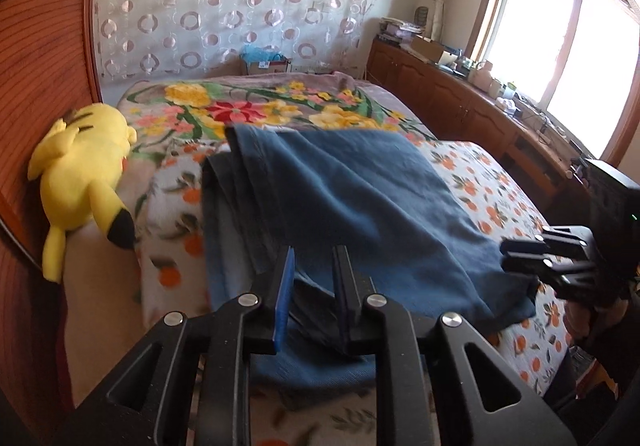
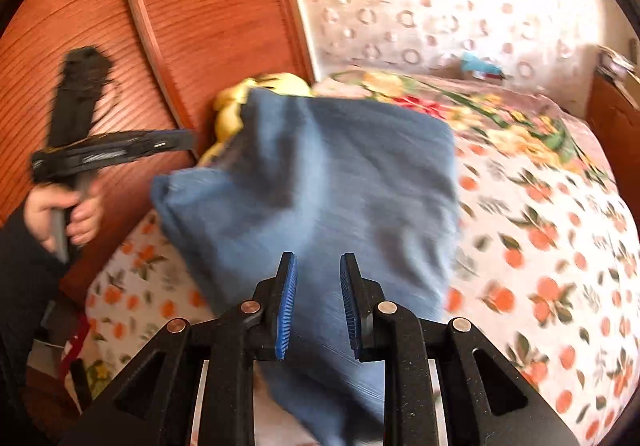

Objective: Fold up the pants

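Blue pants (image 1: 360, 197) lie folded into a thick rectangle on the orange-print bedspread (image 1: 480, 181). My left gripper (image 1: 315, 252) hovers at their near edge, jaws a little apart, with dark folds of the cloth below the gap and no pad pressing on them. At the pants' right corner my right gripper (image 1: 505, 256) points in from the side. From the right wrist, the pants (image 2: 320, 173) fill the centre, blurred. My right gripper (image 2: 318, 257) is open above them, its blue pads bare. The left gripper (image 2: 184, 137) is a blur at the left, held by a hand (image 2: 80, 213).
A yellow plush toy (image 1: 84, 157) lies against the wooden headboard (image 1: 40, 85) left of the pants. A flowered blanket (image 1: 248, 105) covers the far bed. Wooden cabinets (image 1: 460, 97) with clutter run under the window on the right. The bedspread (image 2: 540, 246) stretches right of the pants.
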`<state>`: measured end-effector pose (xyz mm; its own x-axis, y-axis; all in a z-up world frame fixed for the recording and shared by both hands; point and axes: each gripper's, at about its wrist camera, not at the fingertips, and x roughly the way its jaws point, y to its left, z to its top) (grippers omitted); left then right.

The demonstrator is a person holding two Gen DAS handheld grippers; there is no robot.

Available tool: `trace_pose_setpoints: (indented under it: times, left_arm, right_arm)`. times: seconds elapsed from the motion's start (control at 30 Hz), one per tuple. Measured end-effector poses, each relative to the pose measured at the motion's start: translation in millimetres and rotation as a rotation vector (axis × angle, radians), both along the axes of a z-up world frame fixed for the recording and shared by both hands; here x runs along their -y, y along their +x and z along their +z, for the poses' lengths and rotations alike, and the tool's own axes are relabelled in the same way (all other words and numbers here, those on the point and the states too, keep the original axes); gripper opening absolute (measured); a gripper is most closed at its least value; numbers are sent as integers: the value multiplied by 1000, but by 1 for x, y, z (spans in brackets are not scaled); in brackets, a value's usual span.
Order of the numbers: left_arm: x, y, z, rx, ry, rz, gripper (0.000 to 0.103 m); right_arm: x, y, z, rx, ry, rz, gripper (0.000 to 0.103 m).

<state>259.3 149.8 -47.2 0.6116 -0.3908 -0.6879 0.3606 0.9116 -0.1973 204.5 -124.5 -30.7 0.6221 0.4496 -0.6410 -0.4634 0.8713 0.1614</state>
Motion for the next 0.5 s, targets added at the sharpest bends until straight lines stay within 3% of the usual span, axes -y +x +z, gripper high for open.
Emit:
trace_pose_setpoints:
  times: [0.43,0.5]
  left_arm:
    - [24,-19,-35,-57,78,47,26]
    - [23,-24,-33,-39,84,54,19]
  right_arm:
    - [3,8,-29,-68,0,-33,23]
    - [3,12,-31,-69,5,-38,23]
